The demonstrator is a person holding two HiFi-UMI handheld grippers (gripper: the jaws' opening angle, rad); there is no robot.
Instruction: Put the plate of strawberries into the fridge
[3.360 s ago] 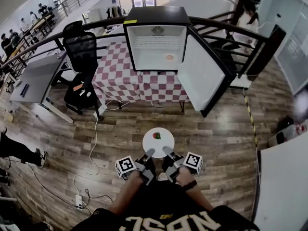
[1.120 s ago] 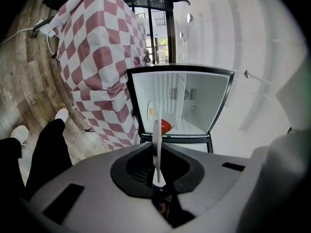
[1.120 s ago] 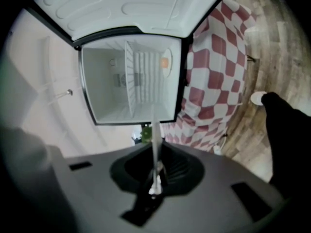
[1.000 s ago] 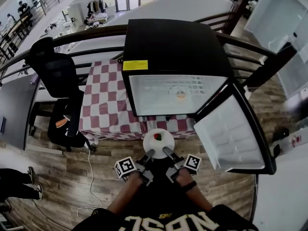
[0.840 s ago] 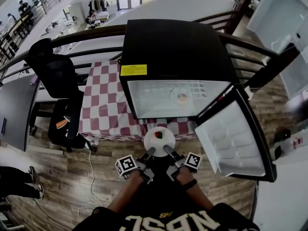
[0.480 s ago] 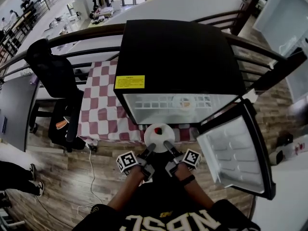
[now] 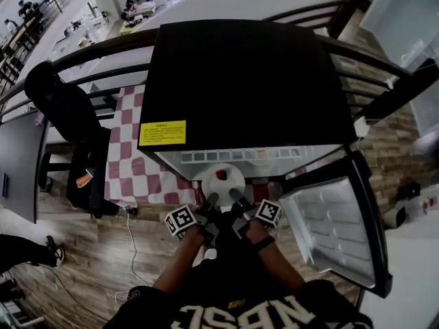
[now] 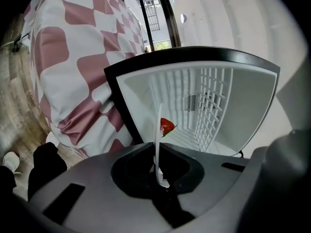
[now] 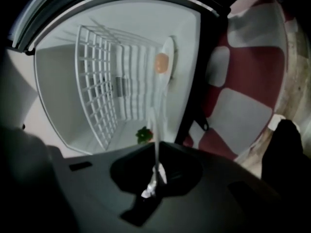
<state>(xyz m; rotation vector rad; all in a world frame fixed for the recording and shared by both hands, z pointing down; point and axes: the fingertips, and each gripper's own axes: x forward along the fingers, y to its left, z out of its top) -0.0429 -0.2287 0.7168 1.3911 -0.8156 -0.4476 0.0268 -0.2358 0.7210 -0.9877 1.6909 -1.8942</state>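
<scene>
A white plate point(image 7: 223, 181) carrying a red strawberry point(image 7: 220, 175) hangs level at the mouth of the black fridge point(image 7: 240, 81), just under its front lip. My left gripper point(image 7: 210, 199) is shut on the plate's near left rim. My right gripper point(image 7: 234, 195) is shut on the near right rim. In the left gripper view the plate point(image 8: 157, 135) shows edge-on, with the strawberry point(image 8: 166, 126) in front of the white fridge interior point(image 8: 243, 106). The right gripper view also has the plate point(image 9: 156, 130) edge-on, with the strawberry's leaves point(image 9: 143, 135) beside it.
The fridge door point(image 7: 333, 228) stands swung open at the right. Inside are a wire shelf point(image 9: 97, 81) and an orange item point(image 9: 162, 62) on a small white dish. The fridge stands on a table with a red-and-white checked cloth point(image 7: 127, 173). A black office chair point(image 7: 65, 115) is at the left.
I have come closer to the fridge. The plate, held by both grippers all along, has travelled forward from over the floor to the fridge's opening.
</scene>
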